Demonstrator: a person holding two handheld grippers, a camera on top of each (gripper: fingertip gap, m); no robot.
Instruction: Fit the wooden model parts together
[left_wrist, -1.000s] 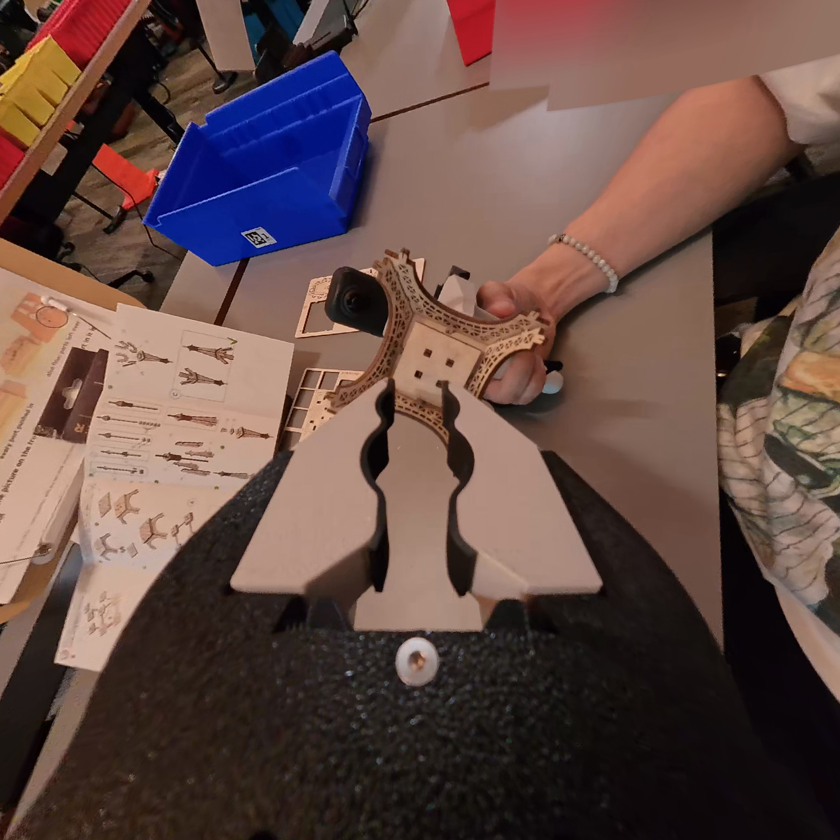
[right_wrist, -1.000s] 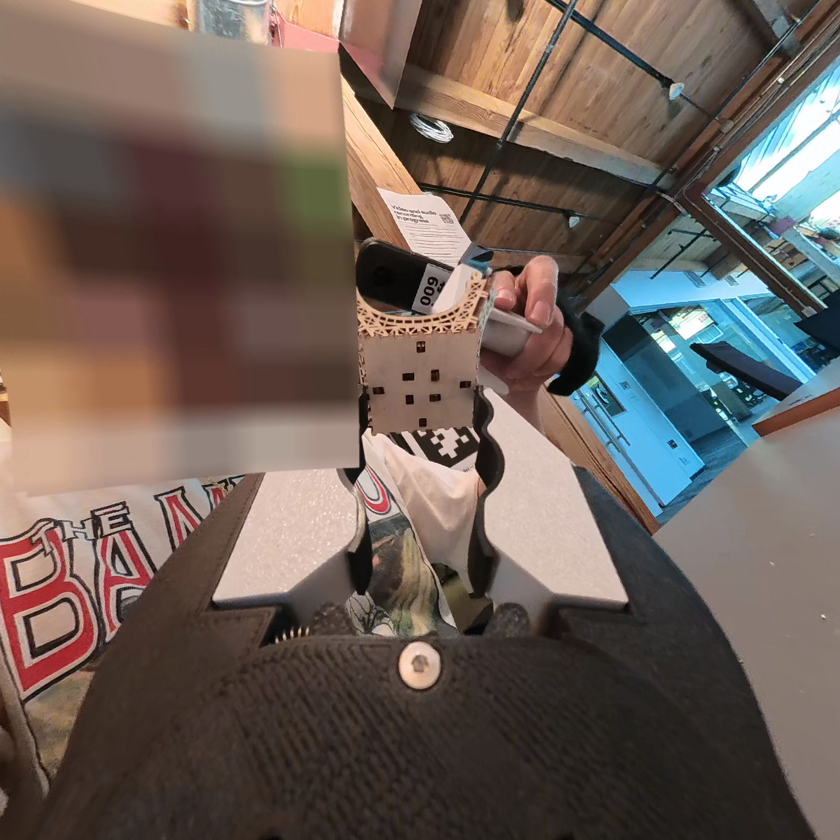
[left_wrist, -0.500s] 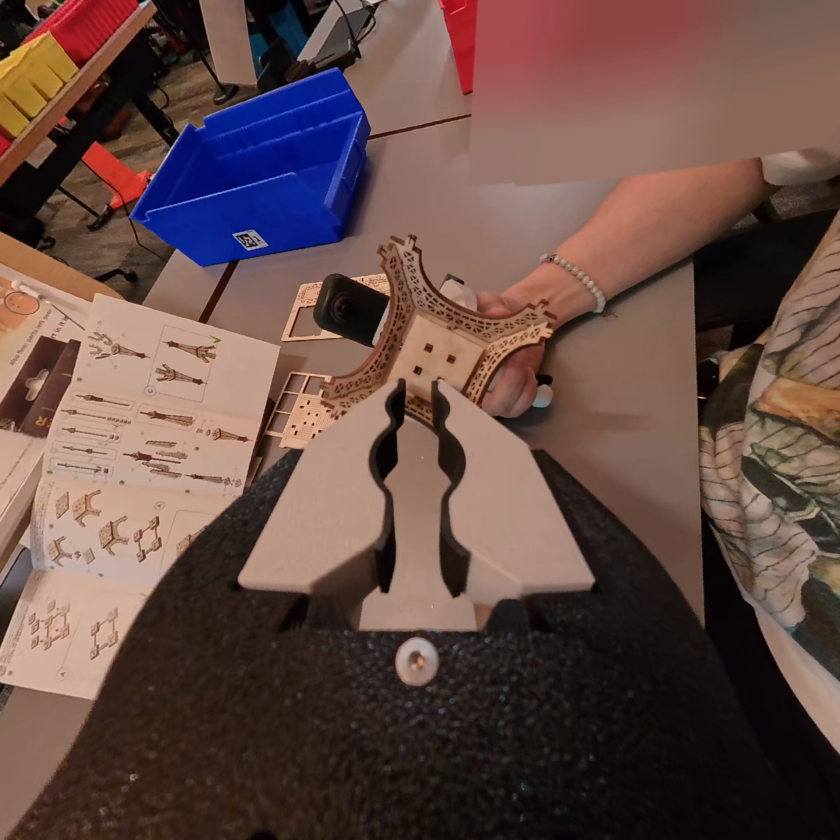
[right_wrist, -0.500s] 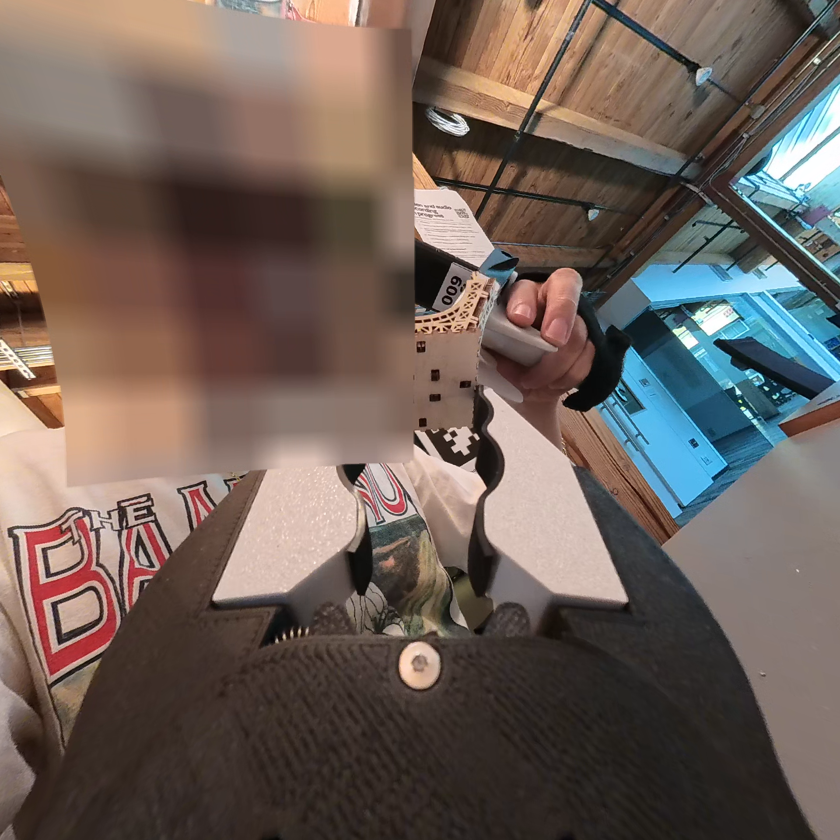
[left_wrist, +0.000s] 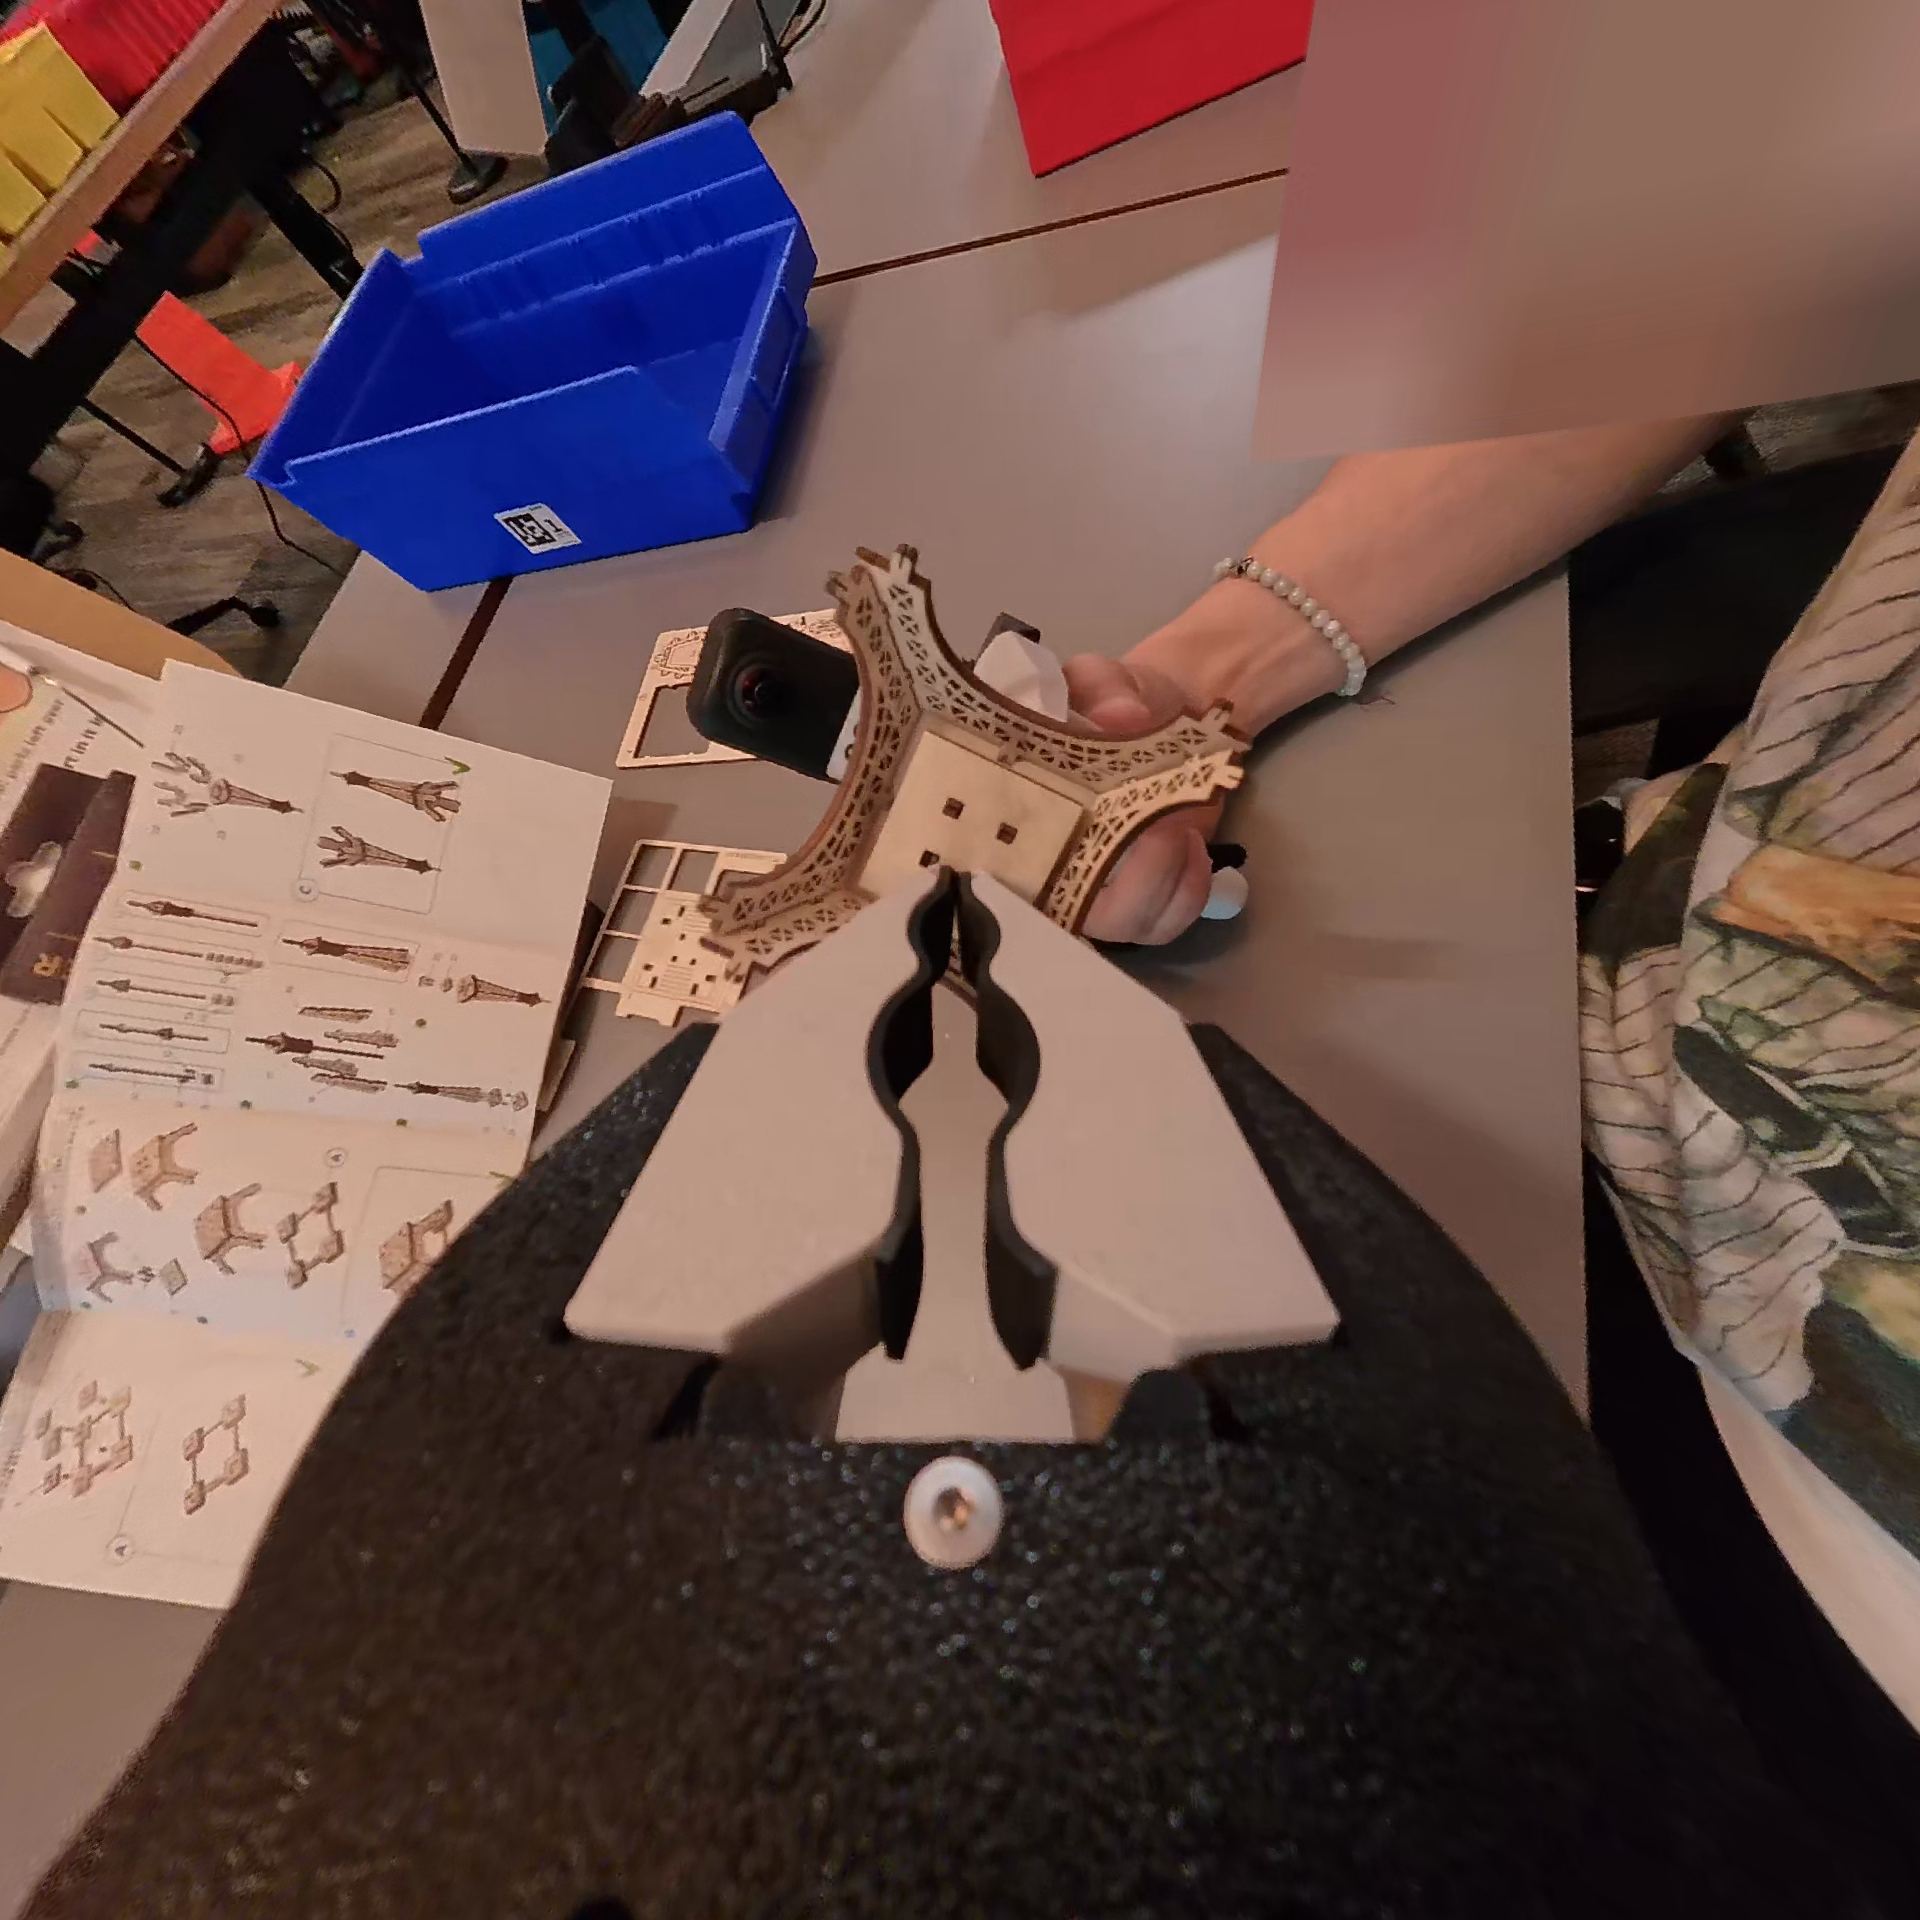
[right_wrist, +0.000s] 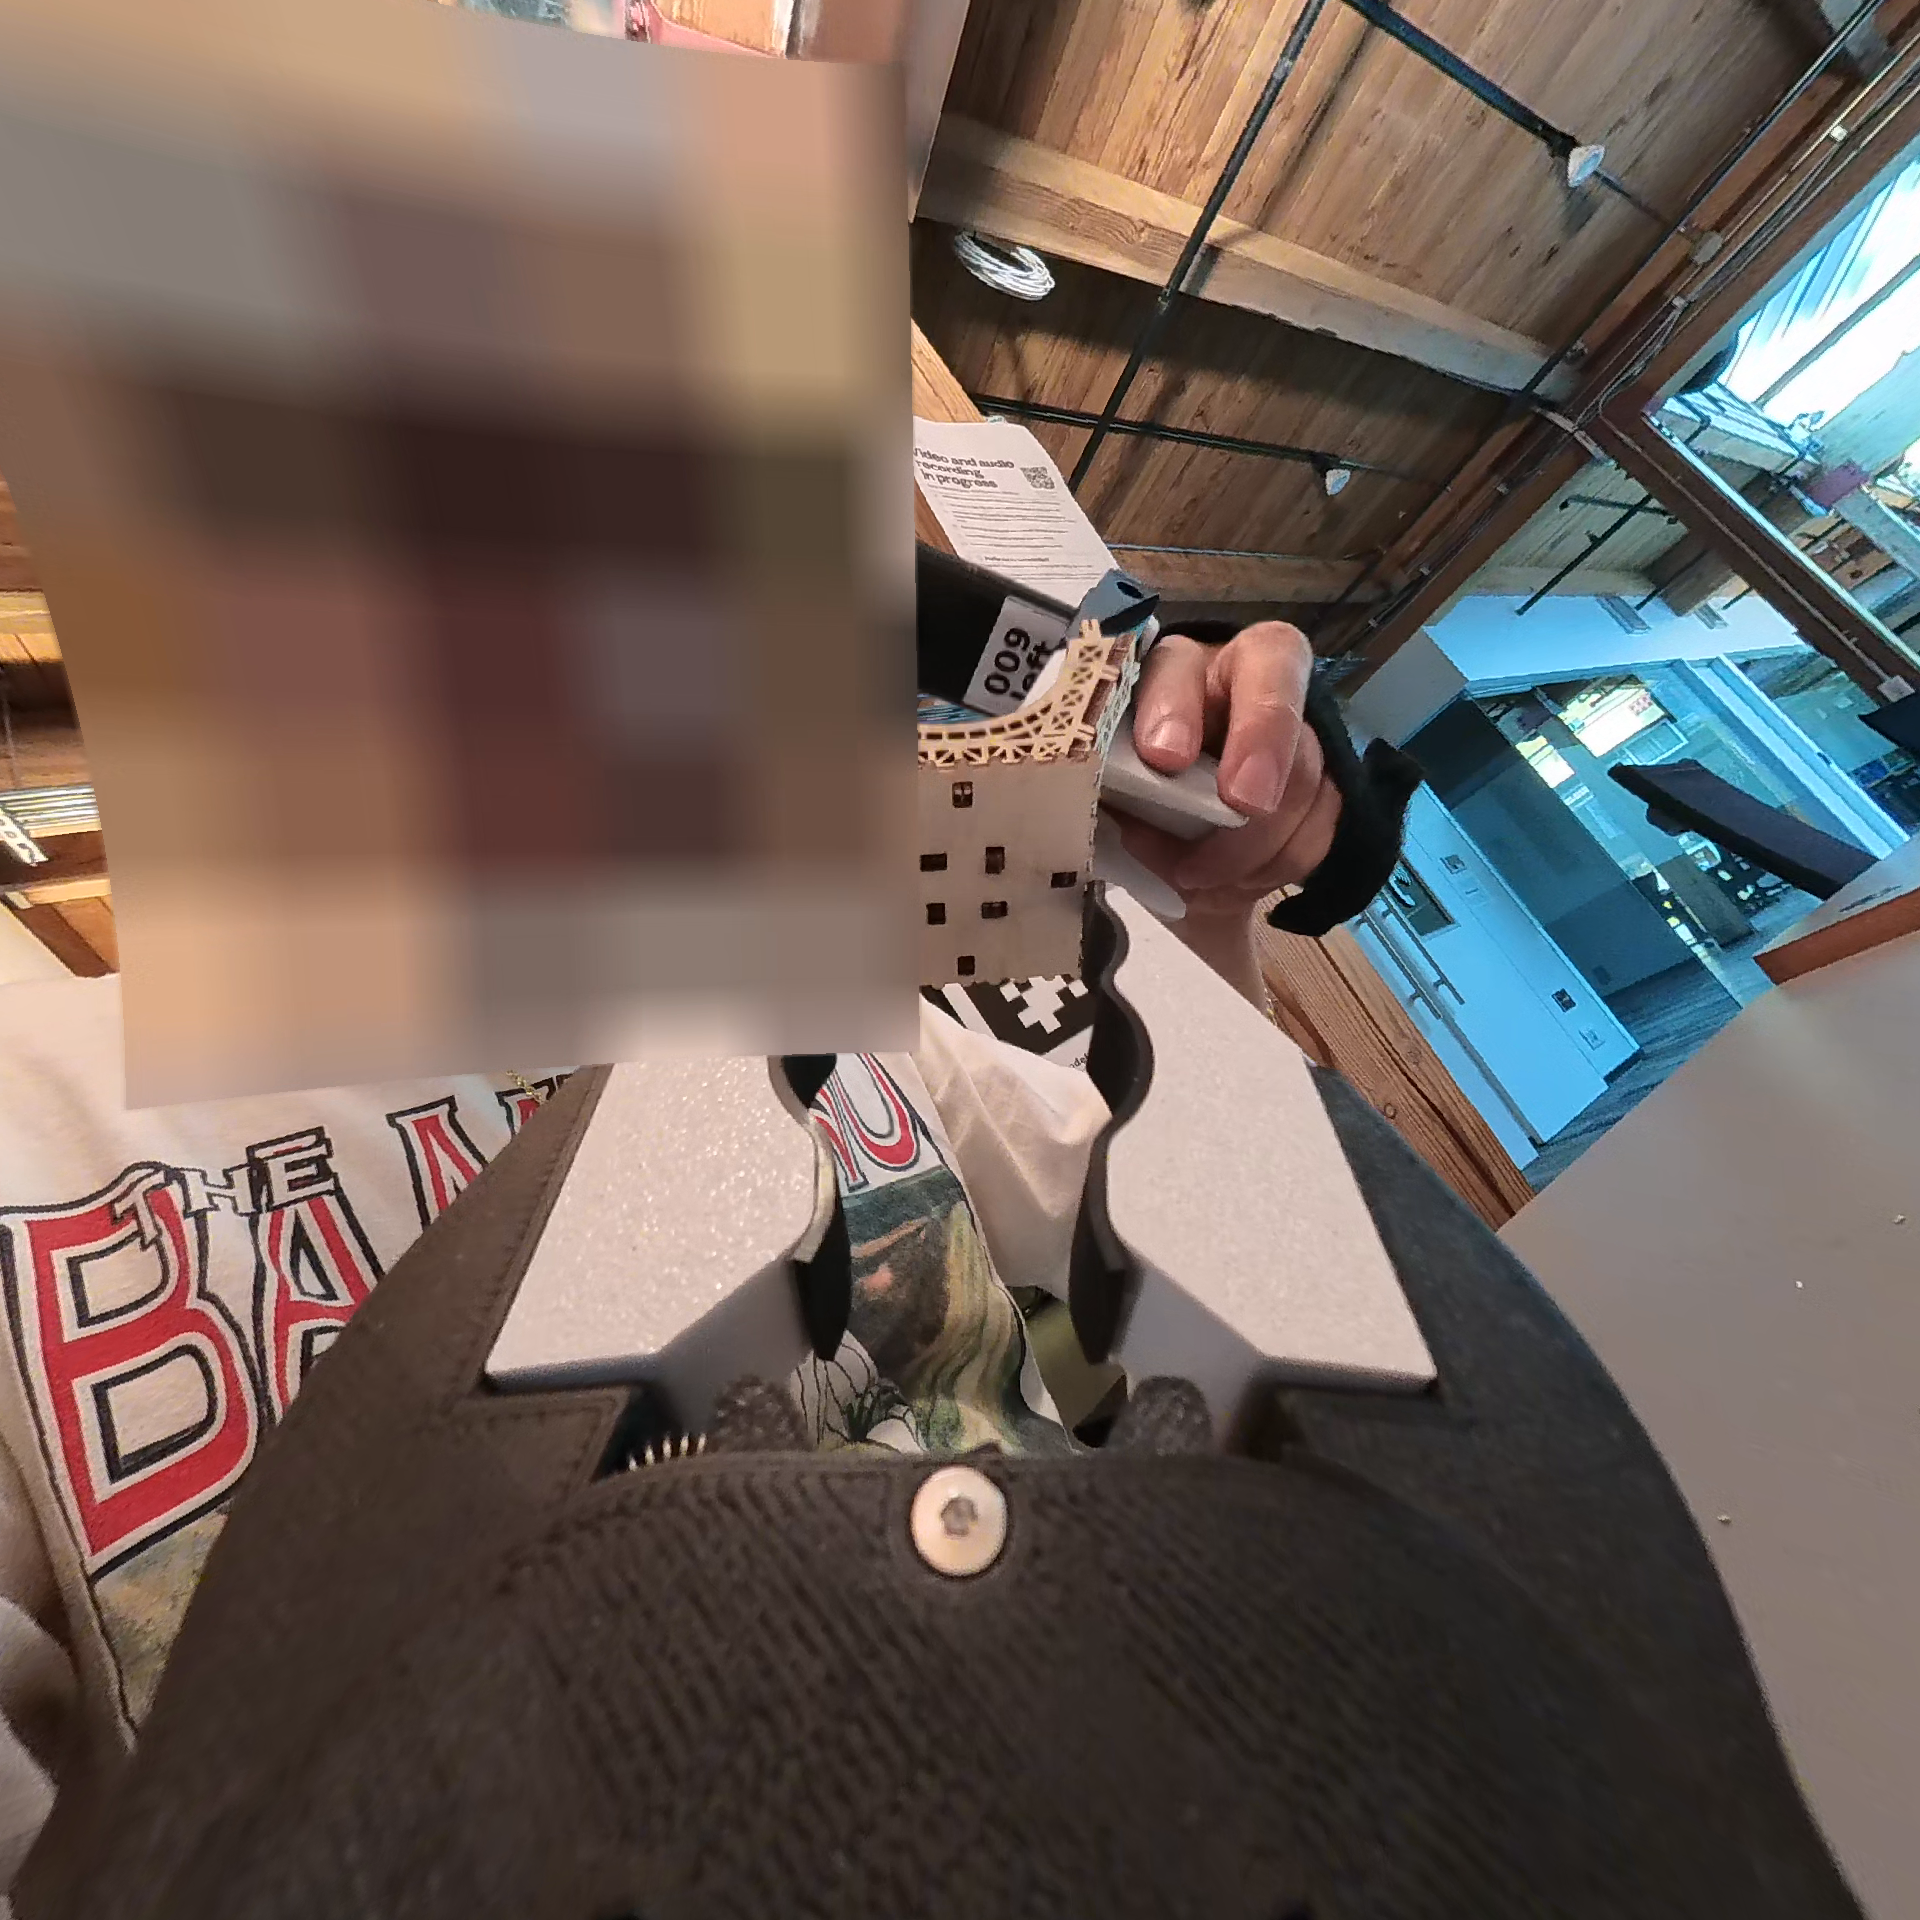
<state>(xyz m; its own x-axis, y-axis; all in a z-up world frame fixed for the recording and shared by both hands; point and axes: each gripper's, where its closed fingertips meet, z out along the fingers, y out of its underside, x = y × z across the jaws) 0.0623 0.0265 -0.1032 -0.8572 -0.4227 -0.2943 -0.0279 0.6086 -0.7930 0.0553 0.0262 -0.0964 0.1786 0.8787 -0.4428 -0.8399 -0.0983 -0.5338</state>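
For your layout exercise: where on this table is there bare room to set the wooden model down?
Bare grey tabletop lies between the blue plastic bin and the forearm, and right of the hand. Crowded: left, with the paper instruction sheet and wooden part frames.

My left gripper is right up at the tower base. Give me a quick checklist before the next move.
1. Right gripper holds the wooden tower base clear of the table: ok, though one finger is behind the blur.
2. Left gripper tips nearly together at the plate's near edge: ok.
3. A part pinched in the left gripper: cannot tell; none shows.
4. Plate slots face the left gripper, uncovered: ok.
5. Part sheets lie on the table beside the instruction sheet: ok.
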